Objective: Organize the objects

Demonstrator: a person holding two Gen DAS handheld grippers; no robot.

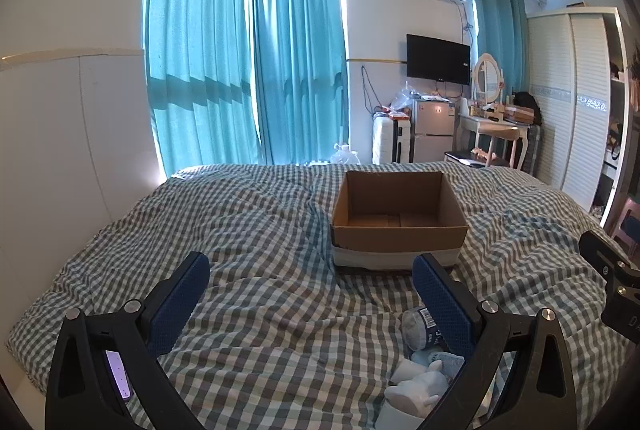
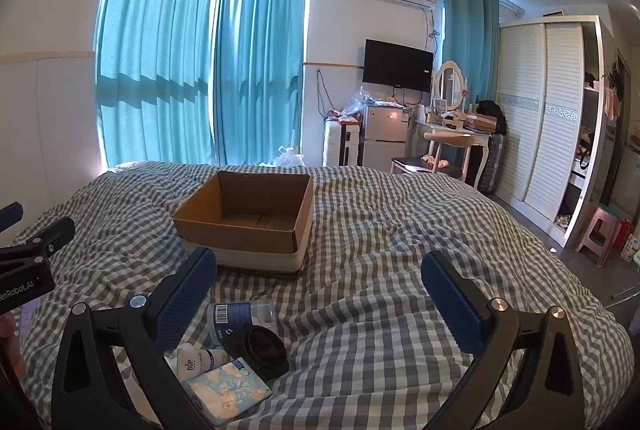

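Observation:
An open, empty cardboard box [image 1: 400, 226] [image 2: 248, 230] stands on the checked bedspread [image 1: 260, 230] [image 2: 400, 230]. Small items lie in a heap in front of it: a clear jar with a barcode label [image 2: 240, 316] [image 1: 418, 328], a black round lid [image 2: 266, 350], a white tube [image 2: 200, 360], a blue-patterned tissue pack [image 2: 228, 394] and a white plush toy [image 1: 416, 386]. My left gripper [image 1: 312, 274] is open and empty, left of the heap. My right gripper [image 2: 320, 270] is open and empty, above and right of the heap. Each gripper shows at the other view's edge.
Beyond the bed are teal curtains [image 1: 240, 70], a small fridge [image 1: 434, 128], a dressing table with a mirror [image 1: 492, 110], a wall TV [image 1: 438, 58] and a white wardrobe [image 2: 548, 118]. A pink stool [image 2: 600, 230] stands on the floor at right.

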